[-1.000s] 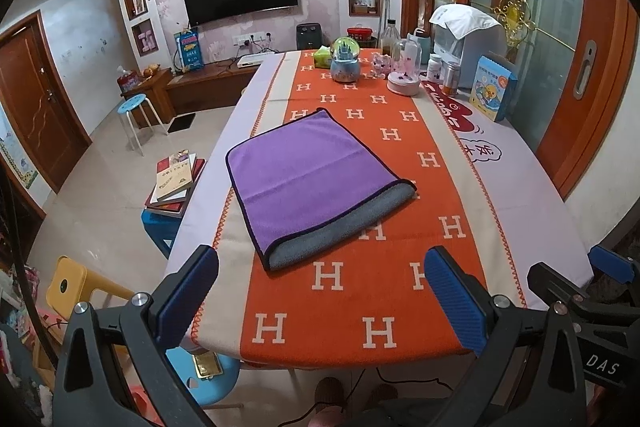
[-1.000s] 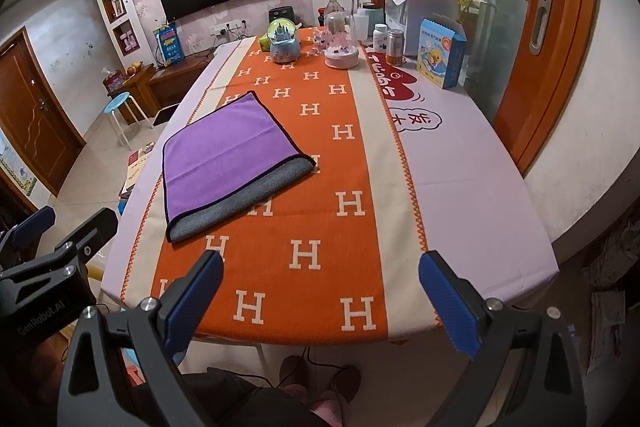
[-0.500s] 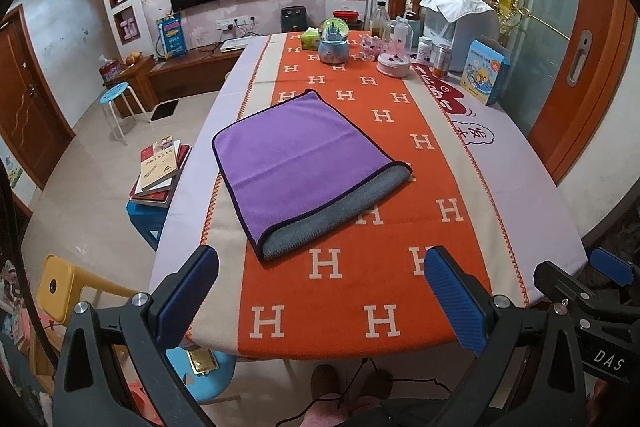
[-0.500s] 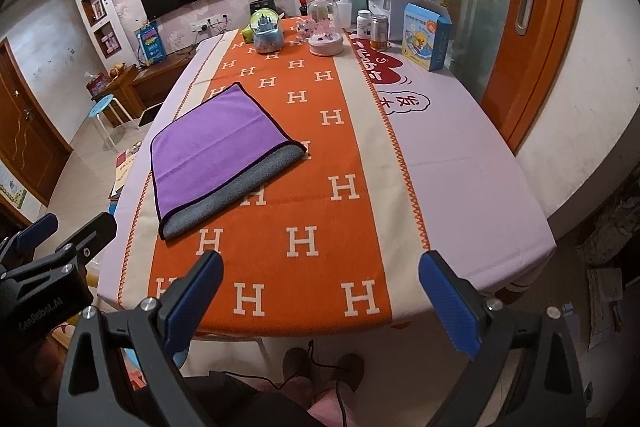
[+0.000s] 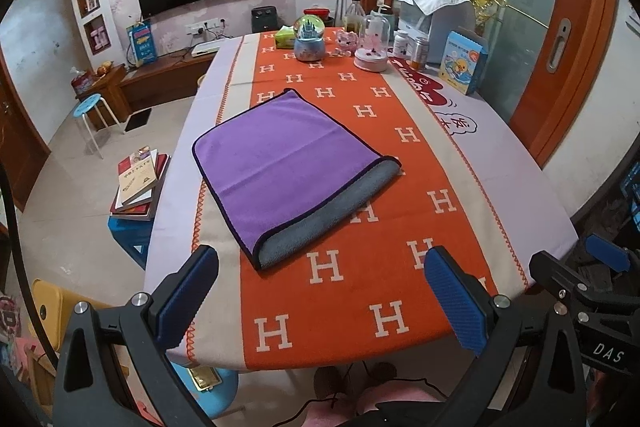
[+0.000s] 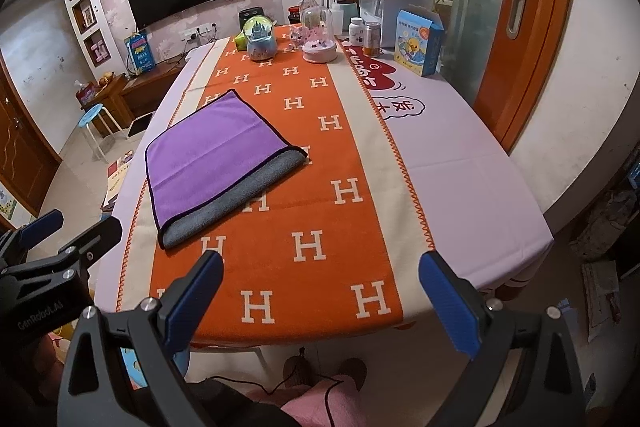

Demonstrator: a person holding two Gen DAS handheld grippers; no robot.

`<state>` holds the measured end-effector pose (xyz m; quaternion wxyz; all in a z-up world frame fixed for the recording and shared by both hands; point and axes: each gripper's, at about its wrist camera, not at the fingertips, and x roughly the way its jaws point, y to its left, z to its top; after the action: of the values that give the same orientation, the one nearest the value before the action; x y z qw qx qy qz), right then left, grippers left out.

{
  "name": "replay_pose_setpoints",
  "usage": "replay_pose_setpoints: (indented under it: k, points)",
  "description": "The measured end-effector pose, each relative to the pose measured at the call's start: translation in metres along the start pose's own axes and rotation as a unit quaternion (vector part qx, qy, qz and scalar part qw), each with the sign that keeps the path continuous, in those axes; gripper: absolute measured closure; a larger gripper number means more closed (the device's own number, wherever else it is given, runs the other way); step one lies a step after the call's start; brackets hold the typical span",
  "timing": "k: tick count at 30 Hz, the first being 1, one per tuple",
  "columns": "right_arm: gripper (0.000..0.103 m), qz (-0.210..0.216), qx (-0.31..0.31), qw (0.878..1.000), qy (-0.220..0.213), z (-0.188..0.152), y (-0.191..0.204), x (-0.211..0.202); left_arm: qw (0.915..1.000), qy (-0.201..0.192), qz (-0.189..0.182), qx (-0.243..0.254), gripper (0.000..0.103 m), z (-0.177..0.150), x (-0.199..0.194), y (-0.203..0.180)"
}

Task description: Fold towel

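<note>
**Purple towel lies folded on the table, both grippers wide open**

The towel [image 5: 286, 163] is purple on top and gray underneath. It lies flat on the table [image 5: 504, 163], on the orange cloth [image 5: 360, 267] with white H letters. It sits toward the left edge of the table, about halfway between the near edge and the far edge. It is turned a bit, so its corners point at the table's edges. The purple layer is folded over the gray one, and a gray strip sticks out along the side nearest the camera. From the right wrist camera the towel [image 6: 216, 163] looks the same, with the gray strip showing at its near side.

The left gripper [image 5: 320, 293] hangs over the near edge of the table. Its two blue fingers [image 5: 188, 293] are spread far apart and nothing is between them. It is near the towel but not touching it.

The right gripper [image 6: 320, 301] is also at the near edge of the table, more toward the middle. Its fingers are spread far apart too, and it holds nothing. The towel is well apart from it.

At the far edge of the table stand a snow globe [image 5: 309, 39], a pink music box [image 5: 372, 45] with a glass dome, and a blue box [image 5: 462, 61] by the right edge.
</note>
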<state>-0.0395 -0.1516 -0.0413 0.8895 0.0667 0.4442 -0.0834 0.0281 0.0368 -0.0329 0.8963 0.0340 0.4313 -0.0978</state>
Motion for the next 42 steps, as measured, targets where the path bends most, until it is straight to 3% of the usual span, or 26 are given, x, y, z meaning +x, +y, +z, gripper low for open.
replay_pose_setpoints:
  k: [10, 17, 30, 42]
  points:
    - [0.004, 0.002, -0.011, 1.0, -0.007, 0.009, 0.003, 0.007, 0.9998, 0.001, -0.018, -0.013, 0.001, 0.004, 0.01, 0.013]
    - [0.005, 0.032, -0.032, 0.999, 0.0, 0.035, -0.004, 0.03, 0.9992, 0.019, -0.018, -0.031, 0.001, 0.012, 0.03, 0.021]
    - [0.009, 0.087, -0.108, 0.99, 0.028, 0.094, -0.01, 0.107, 0.9909, 0.062, 0.013, -0.119, 0.001, 0.036, 0.097, 0.041]
    - [0.019, 0.14, -0.19, 0.97, 0.063, 0.132, -0.003, 0.2, 0.978, 0.107, 0.053, -0.171, 0.001, 0.037, 0.17, 0.065]
